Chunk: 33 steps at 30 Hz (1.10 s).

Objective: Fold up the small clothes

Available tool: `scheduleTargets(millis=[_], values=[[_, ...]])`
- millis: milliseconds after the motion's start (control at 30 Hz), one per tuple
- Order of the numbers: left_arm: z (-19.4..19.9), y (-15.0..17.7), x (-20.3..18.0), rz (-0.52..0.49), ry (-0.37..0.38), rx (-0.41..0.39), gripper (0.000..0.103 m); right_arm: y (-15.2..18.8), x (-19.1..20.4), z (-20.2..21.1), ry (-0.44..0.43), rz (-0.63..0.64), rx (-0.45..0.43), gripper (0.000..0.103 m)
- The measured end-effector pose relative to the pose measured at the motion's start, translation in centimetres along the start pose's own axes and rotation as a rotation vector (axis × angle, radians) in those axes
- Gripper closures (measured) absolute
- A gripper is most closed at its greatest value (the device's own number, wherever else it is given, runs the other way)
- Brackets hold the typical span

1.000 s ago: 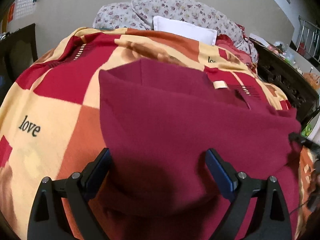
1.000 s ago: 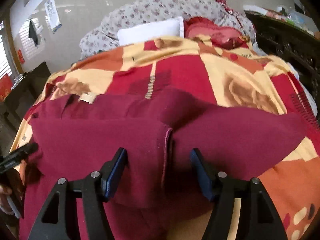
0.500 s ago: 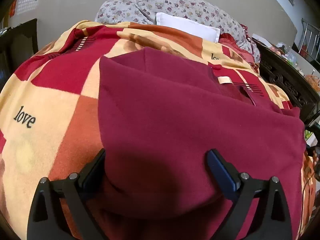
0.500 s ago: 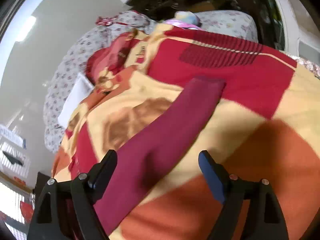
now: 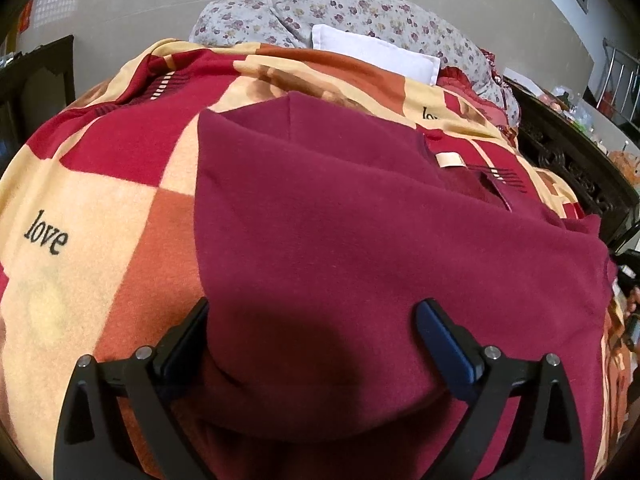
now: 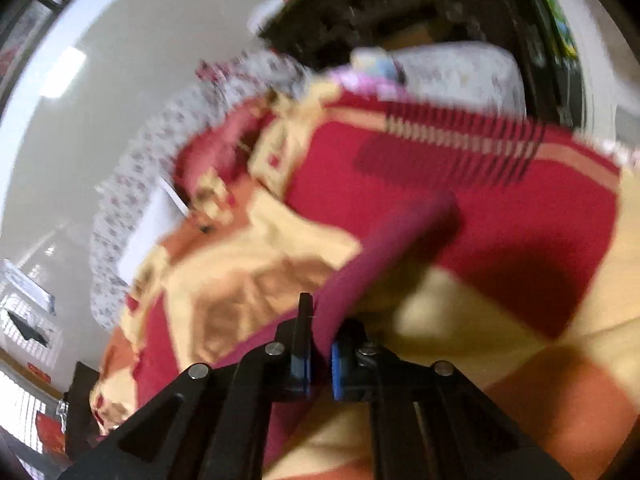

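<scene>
Maroon garment (image 5: 360, 240) lies flat on the checked blanket (image 5: 100, 216) covering the bed, pillows (image 5: 360, 12) at 12 o'clock. Left gripper (image 5: 312, 332) jaws wide open, straddling the near hem. Right gripper (image 6: 320, 344) jaws clamped on the maroon sleeve (image 6: 392, 240) (view blurred), sleeve running toward 1 o'clock.

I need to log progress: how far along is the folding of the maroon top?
Done: one side of the maroon fleece top looks folded in. In hand: right claw shut on its long maroon sleeve; left claw open over the hem. Left: sleeve and final folds.
</scene>
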State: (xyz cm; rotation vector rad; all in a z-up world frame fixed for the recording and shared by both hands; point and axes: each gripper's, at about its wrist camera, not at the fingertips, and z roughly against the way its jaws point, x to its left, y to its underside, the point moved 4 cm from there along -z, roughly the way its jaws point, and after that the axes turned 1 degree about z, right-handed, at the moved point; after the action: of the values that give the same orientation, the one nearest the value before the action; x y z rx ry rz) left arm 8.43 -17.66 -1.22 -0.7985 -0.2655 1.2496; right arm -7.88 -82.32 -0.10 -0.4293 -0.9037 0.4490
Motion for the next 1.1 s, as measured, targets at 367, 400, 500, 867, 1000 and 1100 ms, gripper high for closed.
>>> scheduleTargets(millis=[367, 400, 500, 867, 1000, 1100], values=[[3.6, -1.0, 1.0, 0.022, 0.008, -0.032, 0.004, -2.4, 8.5, 13.4, -0.186, 0.185, -0.158, 0.096], [4.1, -1.2, 1.2, 0.026, 0.009, -0.038, 0.004, -1.9, 9.4, 13.8, -0.22, 0.192, -0.147, 0.096], [6.1, -1.7, 1.9, 0.058, 0.028, -0.074, 0.004, 0.5, 14.0, 14.5, -0.322, 0.27, -0.104, 0.096], [7.6, -2.2, 3.9, 0.174, 0.093, -0.105, 0.004, 22.5, 34.6, 8.7, -0.719, 0.621, 0.326, 0.096], [7.4, -2.0, 4.1, 0.202, 0.113, -0.091, 0.004, 32.1, 36.0, 1.4, -0.592, 0.702, 0.503, 0.049], [7.6, -2.2, 3.5, 0.187, 0.128, -0.093, 0.004, 35.0, 35.2, -0.4, -0.57, 0.686, 0.605, 0.034]])
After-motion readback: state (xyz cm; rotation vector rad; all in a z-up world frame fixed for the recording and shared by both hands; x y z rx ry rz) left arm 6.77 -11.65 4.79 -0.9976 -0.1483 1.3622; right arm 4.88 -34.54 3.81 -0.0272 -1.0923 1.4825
